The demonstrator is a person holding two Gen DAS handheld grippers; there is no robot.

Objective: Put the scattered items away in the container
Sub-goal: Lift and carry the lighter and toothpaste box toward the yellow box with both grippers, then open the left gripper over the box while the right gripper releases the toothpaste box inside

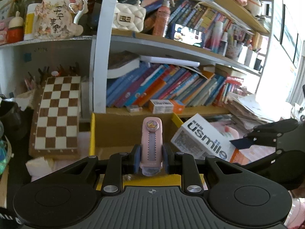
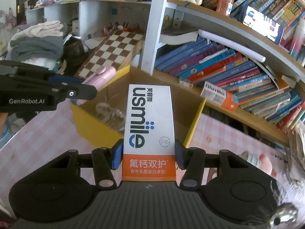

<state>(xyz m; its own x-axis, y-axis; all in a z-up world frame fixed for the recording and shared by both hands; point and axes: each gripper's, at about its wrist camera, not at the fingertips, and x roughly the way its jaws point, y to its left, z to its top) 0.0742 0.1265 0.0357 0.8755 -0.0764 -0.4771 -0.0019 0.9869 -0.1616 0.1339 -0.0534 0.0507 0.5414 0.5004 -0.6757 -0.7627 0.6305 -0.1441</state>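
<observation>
My left gripper (image 1: 151,159) is shut on a pink oblong case (image 1: 152,143) with a crown sticker, held upright above the open cardboard box (image 1: 114,131) with yellow flaps. My right gripper (image 2: 148,155) is shut on a white and orange usmile toothpaste box (image 2: 149,126), held over the same cardboard box (image 2: 106,118). The usmile box (image 1: 204,141) and the right gripper (image 1: 266,135) show at right in the left wrist view. The left gripper (image 2: 83,89) with the pink case (image 2: 103,76) shows at left in the right wrist view. Something clear plastic (image 2: 112,114) lies inside the box.
A chessboard (image 1: 57,112) leans left of the box. Bookshelves full of books (image 1: 171,87) stand behind, with another usmile box (image 2: 219,95) on the shelf edge. The table has a pink checked cloth (image 2: 47,139). A pink toy (image 2: 263,162) lies at right, clothes (image 2: 38,42) at left.
</observation>
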